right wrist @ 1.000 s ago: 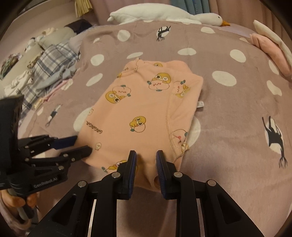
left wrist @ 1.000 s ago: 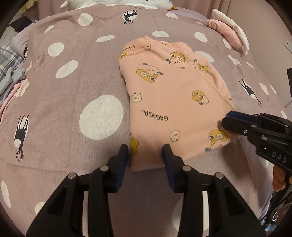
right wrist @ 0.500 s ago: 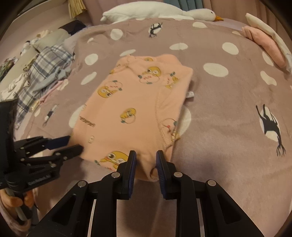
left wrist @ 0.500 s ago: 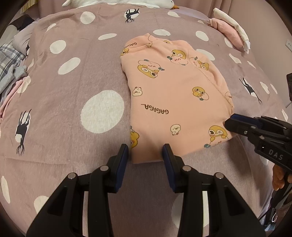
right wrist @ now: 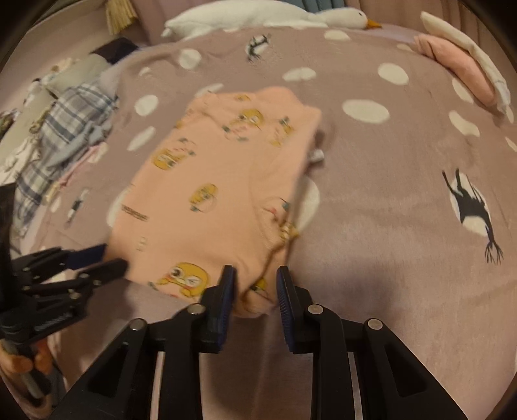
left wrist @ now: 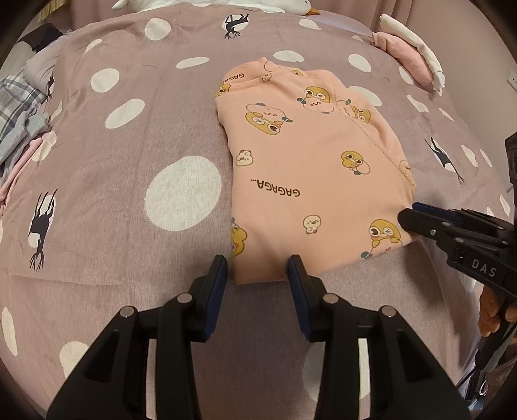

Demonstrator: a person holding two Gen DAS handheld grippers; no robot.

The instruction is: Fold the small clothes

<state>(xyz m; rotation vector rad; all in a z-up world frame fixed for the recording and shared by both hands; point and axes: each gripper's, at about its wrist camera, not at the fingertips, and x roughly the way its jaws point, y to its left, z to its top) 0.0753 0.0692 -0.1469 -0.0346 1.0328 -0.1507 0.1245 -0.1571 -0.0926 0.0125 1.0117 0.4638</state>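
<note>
Fingers of both grippers are standing apart at the near hem of a pink top [left wrist: 310, 168], and neither pair is plainly pressing on the cloth. On the left gripper [left wrist: 257, 269] the blue-padded fingers are straddling the near left corner of the top: the cloth is filling most of the gap and reaching up to the right pad, while the left pad is sitting just off the cloth's edge, so the grip is looking released. On the right gripper [right wrist: 255, 284] the fingers are closer together and the near right corner of the top is bunching up between them; the view is blurred, so whether the pads are truly pinching the fabric I cannot tell. That pink top, printed with yellow cartoon ducks and the word GAGAGA, is lying folded into a narrow upright rectangle on a mauve bedspread [left wrist: 122, 200] with white dots and small black figures, neckline pointing away. Each gripper is showing at the side of the other's view, with part of a hand [left wrist: 491, 310] wrapping its handle. Farther off, a white stuffed goose [right wrist: 268, 16] is lying along the far edge of the bed, plaid clothes [right wrist: 64, 129] are heaping up at the left, and a folded pink and white stack [left wrist: 410, 55] is sitting at the far right.
</note>
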